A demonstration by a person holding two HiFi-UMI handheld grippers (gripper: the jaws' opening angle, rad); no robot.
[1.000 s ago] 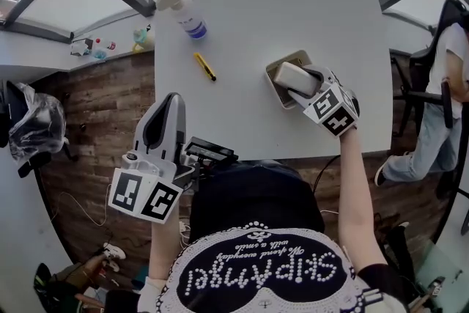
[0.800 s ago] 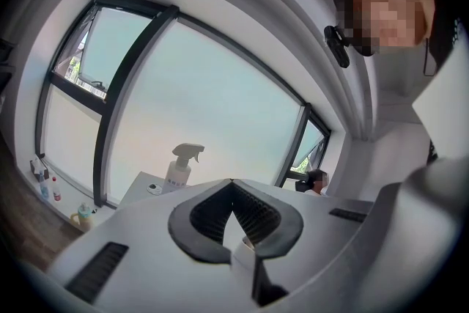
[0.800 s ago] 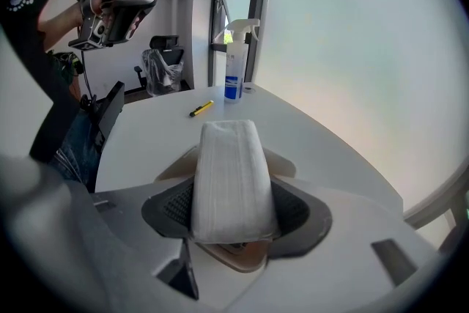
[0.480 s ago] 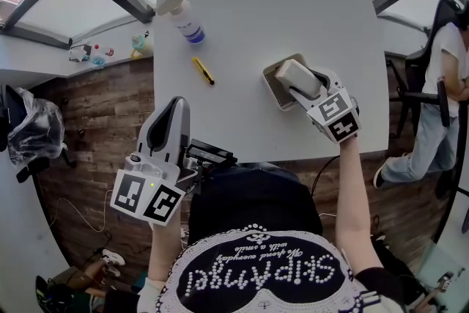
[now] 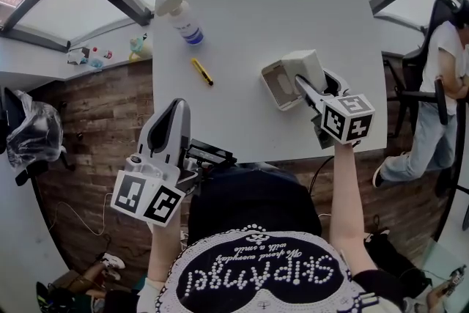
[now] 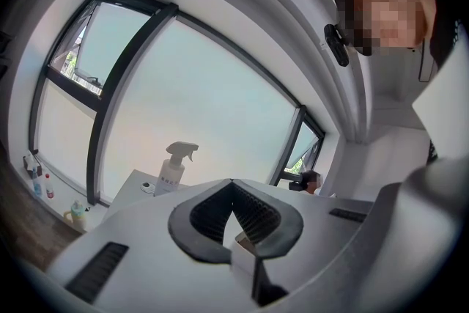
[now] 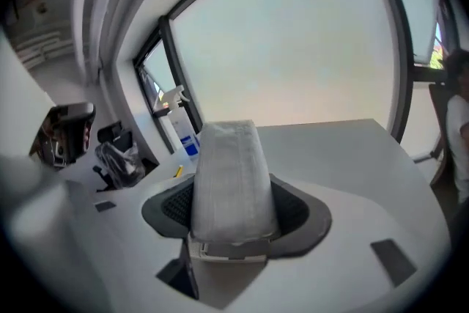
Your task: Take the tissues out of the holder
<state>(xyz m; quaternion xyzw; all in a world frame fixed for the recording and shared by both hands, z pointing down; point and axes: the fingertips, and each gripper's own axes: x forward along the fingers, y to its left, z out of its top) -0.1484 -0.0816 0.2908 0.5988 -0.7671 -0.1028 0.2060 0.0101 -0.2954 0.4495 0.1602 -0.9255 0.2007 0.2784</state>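
Note:
My right gripper point(image 5: 311, 84) is shut on a white pack of tissues point(image 5: 303, 67), held tilted up just above and to the right of the beige holder point(image 5: 276, 86), whose hollow inside shows. In the right gripper view the tissue pack point(image 7: 229, 179) stands on end between the two dark pads point(image 7: 297, 210), filling the gap. My left gripper point(image 5: 168, 127) hangs at the table's front left edge, shut with nothing in it. In the left gripper view the left gripper point(image 6: 232, 185) shows its tips meeting.
A spray bottle point(image 5: 183, 12) stands at the white table's point(image 5: 249, 18) back left, with a yellow cutter point(image 5: 203, 71) in front of it. A black device point(image 5: 209, 156) sits at the front edge. A person point(image 5: 445, 84) sits on a chair at the right.
My right gripper has risen and swung back toward me, lifting the tissue pack up out of the holder and tipping it on end. The left gripper has stayed put.

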